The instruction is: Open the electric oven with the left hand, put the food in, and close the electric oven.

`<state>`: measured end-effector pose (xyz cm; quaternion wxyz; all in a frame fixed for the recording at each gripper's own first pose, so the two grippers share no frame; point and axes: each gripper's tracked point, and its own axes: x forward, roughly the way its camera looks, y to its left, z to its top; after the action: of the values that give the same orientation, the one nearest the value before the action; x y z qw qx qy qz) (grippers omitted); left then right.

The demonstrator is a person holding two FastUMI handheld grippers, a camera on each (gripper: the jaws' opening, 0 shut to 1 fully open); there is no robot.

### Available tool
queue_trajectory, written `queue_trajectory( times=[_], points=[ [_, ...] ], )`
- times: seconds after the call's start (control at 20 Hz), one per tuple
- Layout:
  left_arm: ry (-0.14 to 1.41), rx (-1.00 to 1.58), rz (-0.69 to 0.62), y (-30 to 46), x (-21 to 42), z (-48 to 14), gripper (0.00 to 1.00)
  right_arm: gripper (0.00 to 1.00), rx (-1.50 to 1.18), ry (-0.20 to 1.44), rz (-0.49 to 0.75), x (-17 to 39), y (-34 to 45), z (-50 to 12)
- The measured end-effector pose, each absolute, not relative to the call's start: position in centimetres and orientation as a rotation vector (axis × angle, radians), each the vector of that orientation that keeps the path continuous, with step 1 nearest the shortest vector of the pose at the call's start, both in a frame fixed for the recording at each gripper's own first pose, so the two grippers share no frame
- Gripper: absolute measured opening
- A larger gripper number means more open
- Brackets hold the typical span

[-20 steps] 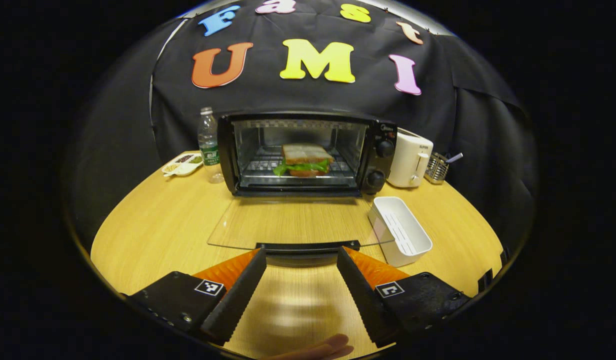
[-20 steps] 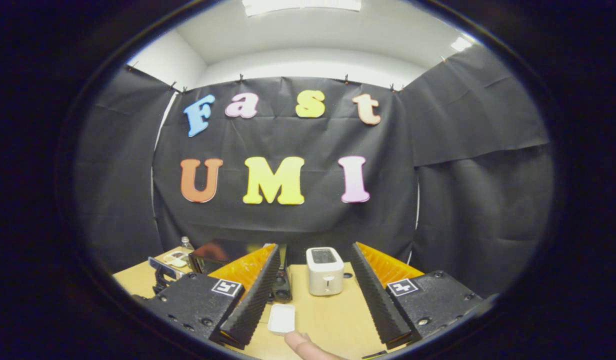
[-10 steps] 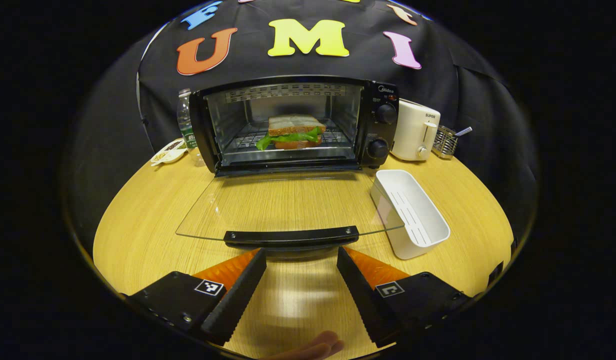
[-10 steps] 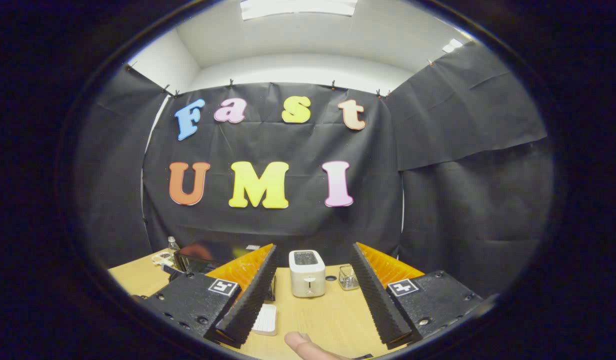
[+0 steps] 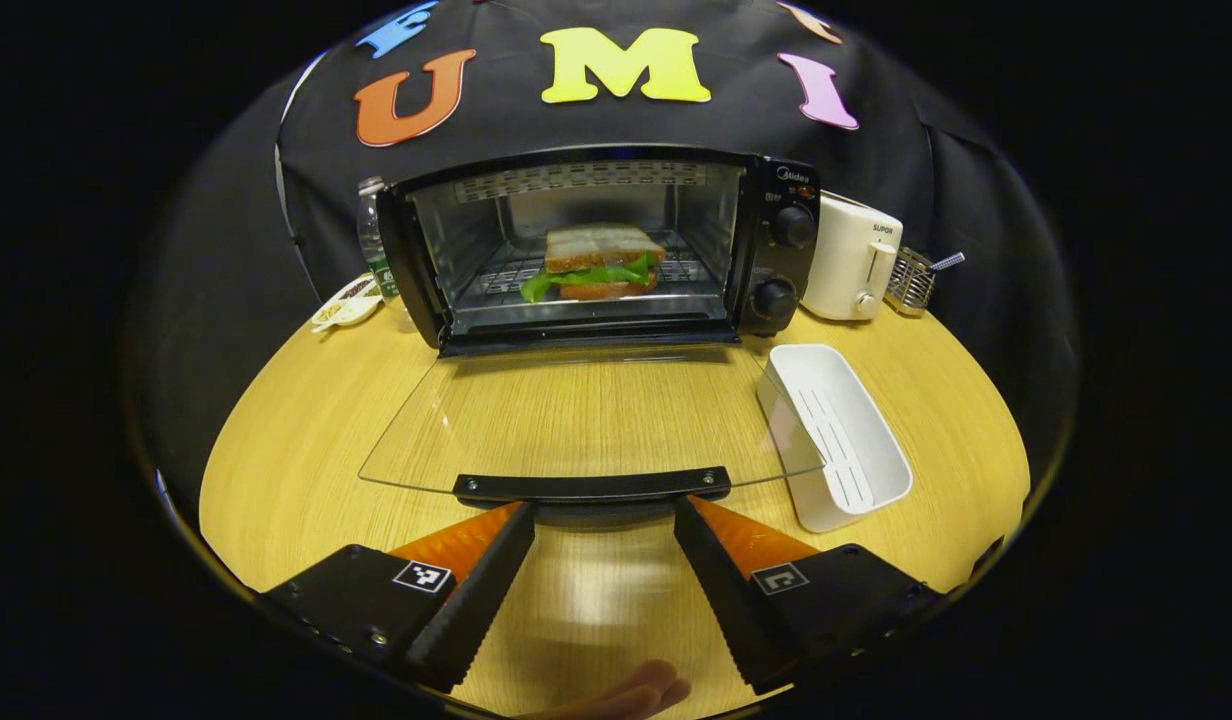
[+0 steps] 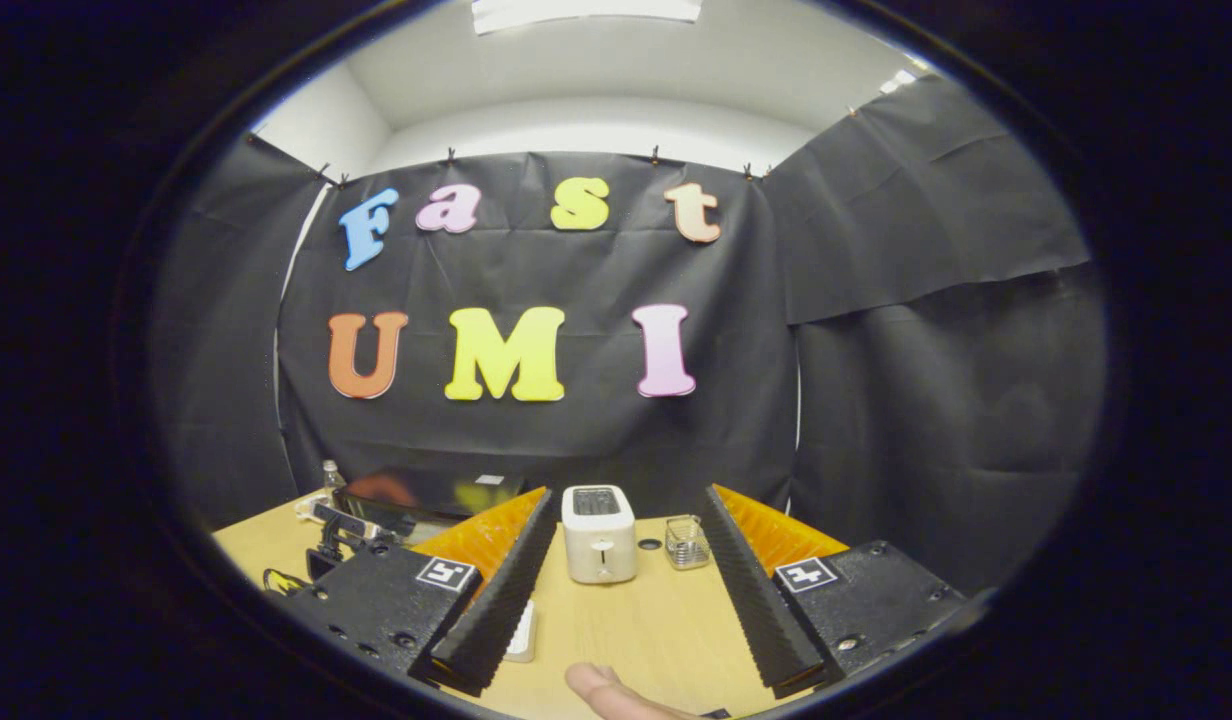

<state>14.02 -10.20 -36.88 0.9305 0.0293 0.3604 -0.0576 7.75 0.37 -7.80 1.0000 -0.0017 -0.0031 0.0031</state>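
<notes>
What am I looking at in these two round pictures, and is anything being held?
A person holds a two-finger gripper in each hand; a fisheye camera rides on each one. In the left gripper view, the left gripper sits open just short of the handle of the toaster oven's lowered glass door, holding nothing. A sandwich lies on the rack inside. On the wooden table are a white tray, a toaster and a water bottle. The right gripper view looks at the toaster from above the table; the right gripper is open and empty.
</notes>
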Motion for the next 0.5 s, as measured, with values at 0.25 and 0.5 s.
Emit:
queue_trajectory(
  times=[0.25, 0.5],
  points=[
    [0.665, 0.07, -0.111, -10.4, 14.8, -34.1, 0.93, 0.88, -0.001, 0.011, 0.0, 8.3, -0.5, -8.5],
    [0.577, 0.125, -0.111, -11.0, 16.1, -31.3, 0.93, 0.88, -0.009, -0.005, 0.007, 8.2, -0.7, -7.9]
  ],
)
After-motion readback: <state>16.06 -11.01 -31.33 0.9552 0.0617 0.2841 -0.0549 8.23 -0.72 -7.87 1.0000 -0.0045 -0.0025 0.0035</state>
